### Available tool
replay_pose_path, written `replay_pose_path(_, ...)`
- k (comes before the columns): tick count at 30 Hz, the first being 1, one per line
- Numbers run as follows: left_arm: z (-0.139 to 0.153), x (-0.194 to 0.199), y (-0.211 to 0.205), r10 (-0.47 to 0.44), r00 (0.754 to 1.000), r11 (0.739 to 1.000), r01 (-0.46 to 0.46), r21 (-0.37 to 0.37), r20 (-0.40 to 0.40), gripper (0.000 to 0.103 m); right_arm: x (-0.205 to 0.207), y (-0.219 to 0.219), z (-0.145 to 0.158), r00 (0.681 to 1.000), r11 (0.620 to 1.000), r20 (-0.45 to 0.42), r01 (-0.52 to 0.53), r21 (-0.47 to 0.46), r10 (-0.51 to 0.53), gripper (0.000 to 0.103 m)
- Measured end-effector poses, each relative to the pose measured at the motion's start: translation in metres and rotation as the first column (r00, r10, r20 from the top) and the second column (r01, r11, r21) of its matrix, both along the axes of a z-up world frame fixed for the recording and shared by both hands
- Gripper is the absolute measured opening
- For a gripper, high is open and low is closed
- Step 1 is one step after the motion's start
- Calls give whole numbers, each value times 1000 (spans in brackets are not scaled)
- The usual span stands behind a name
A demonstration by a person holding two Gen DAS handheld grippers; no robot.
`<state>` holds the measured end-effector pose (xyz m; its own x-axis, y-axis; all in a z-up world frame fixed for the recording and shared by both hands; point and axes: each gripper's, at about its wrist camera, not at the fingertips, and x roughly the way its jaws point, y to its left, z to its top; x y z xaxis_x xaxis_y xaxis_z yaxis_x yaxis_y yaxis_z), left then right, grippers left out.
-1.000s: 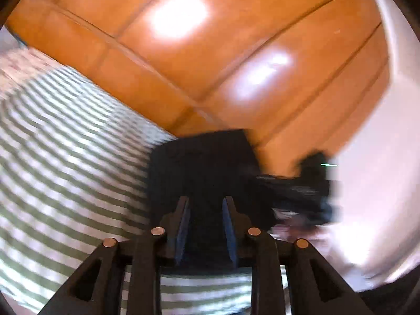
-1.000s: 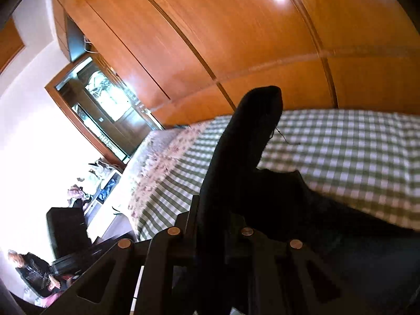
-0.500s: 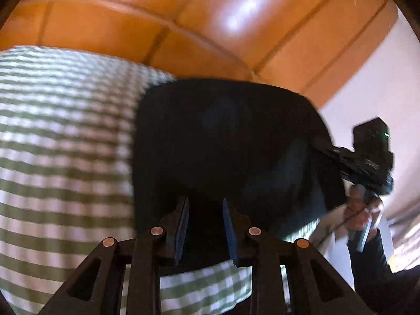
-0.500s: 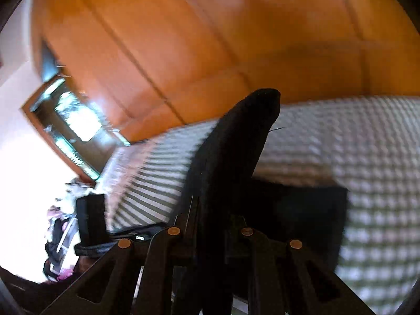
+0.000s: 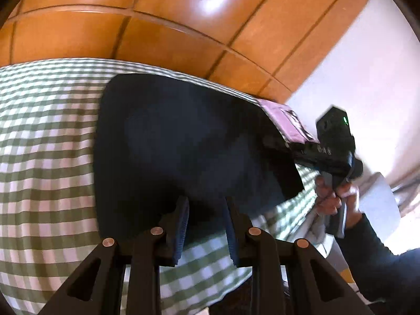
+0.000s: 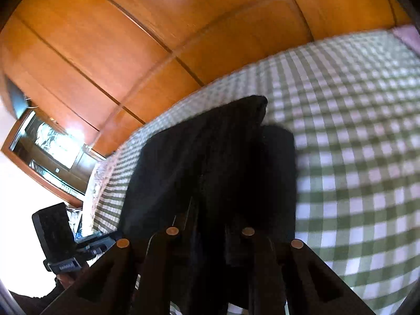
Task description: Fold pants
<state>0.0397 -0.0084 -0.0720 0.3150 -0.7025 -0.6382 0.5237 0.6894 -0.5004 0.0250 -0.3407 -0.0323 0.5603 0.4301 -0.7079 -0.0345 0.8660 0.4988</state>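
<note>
While the pants (image 5: 183, 141) lie on the checked bed (image 5: 47, 157), the left gripper (image 5: 206, 223) hovers spread; the right gripper (image 6: 207, 223) pinches their edge, likely to steer the fold.

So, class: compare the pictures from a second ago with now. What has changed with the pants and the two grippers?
The pants came down from hanging onto the checked bedspread and now lie spread out. The left gripper let go: its jaws stand apart, empty. The right gripper remains shut on the cloth.
</note>
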Motion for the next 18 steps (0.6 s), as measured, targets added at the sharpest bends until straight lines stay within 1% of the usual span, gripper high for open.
replay_pose_path(2,-3,-3,-10,-23,1000,1000,23,16,2,25,9,1,4,1000,999,-9,1,-44,-1,15)
replay_pose_path(3,-8,-3,-15,-28,1000,999,28,23,-9,25,13,-3,0,1000,999,-30,-4,-42,2,15)
replay_pose_path(4,-13,-2,-20,-34,999,999,34,16,-32,25,18,-5,-9,998,999,-63,-10,-32,8,17)
replay_pose_path(5,-15,-3,-22,-40,998,999,40,5,-43,25,23,-9,-19,994,1000,-105,7,-25,-10,20)
replay_pose_path(6,-15,-4,-24,-41,998,999,41,2,-44,25,21,-13,-24,993,1000,-120,18,-9,-19,20)
replay_pose_path(7,-14,-5,-24,-38,999,999,38,3,-38,25,18,-18,-27,992,999,-120,33,37,-28,21)
replay_pose_path(8,-13,-6,-23,-38,999,999,38,-7,-38,25,13,-22,-26,993,997,-114,43,63,-36,23)
replay_pose_path(10,-8,-6,-17,-39,998,999,37,-39,-39,25,-2,-26,-22,994,992,-98,54,110,-44,33)
replay_pose_path(11,-4,-6,-11,-34,999,998,32,-59,-31,25,-11,-25,-21,995,991,-93,51,124,-39,39)
replay_pose_path(12,2,-7,-4,-21,1000,997,19,-81,-19,25,-17,-24,-19,995,991,-92,47,127,-35,41)
replay_pose_path(14,11,0,13,41,999,992,-42,-122,-10,25,-34,-16,-19,996,993,-87,34,109,-24,41)
replay_pose_path(15,12,3,20,75,997,989,-76,-123,-9,25,-39,-13,-20,996,994,-85,31,100,-22,41)
replay_pose_path(16,13,5,26,110,994,988,-110,-112,0,25,-44,-8,-21,997,997,-80,30,73,-24,41)
replay_pose_path(17,13,8,31,153,988,986,-151,-72,27,25,-47,-1,-23,997,999,-69,31,45,-27,40)
replay_pose_path(18,11,10,33,172,984,985,-171,-34,40,25,-48,4,-24,998,999,-62,33,22,-32,29)
